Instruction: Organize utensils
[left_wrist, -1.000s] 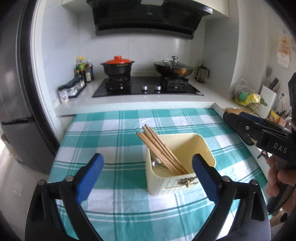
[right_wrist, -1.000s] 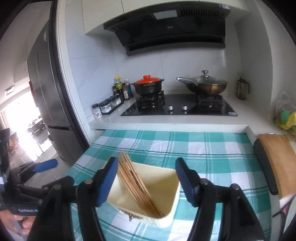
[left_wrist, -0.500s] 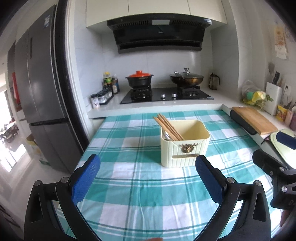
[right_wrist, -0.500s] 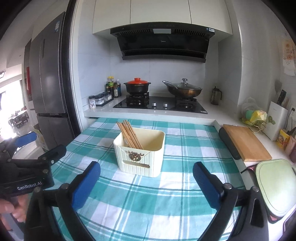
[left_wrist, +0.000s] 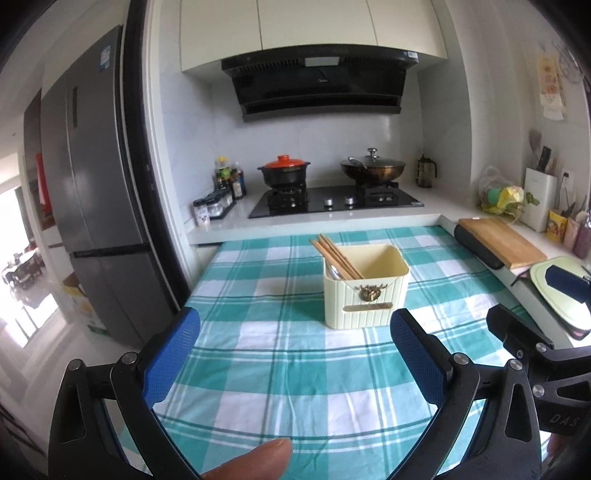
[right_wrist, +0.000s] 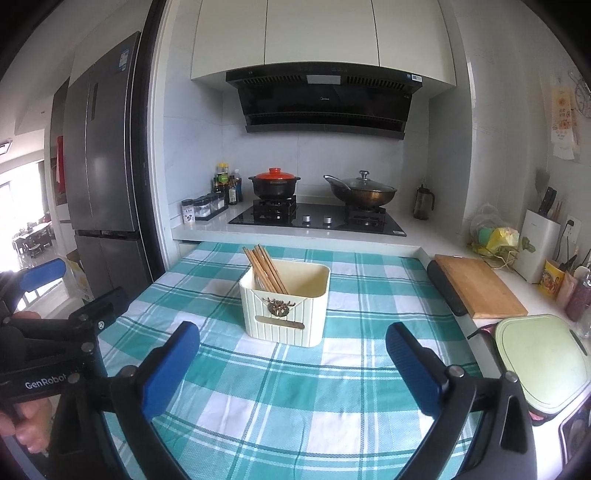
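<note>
A cream holder (right_wrist: 284, 306) with chopsticks (right_wrist: 266, 269) leaning in its left corner stands mid-table on a teal checked cloth (right_wrist: 295, 398). Both claws, left (left_wrist: 295, 362) and right (right_wrist: 291, 369), hang well short of it, jaws wide, holding nothing. A cutting board (right_wrist: 476, 288) and pale green lid (right_wrist: 543, 362) line the right counter; the stove (right_wrist: 317, 218) sits behind.

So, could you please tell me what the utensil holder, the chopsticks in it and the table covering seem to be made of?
Utensil holder: probably plastic, cream, matte, with moulded ribs. Chopsticks: wood or bamboo by their tan, dull look. Table covering: woven cloth, green and white check, with a visible weave.
</note>
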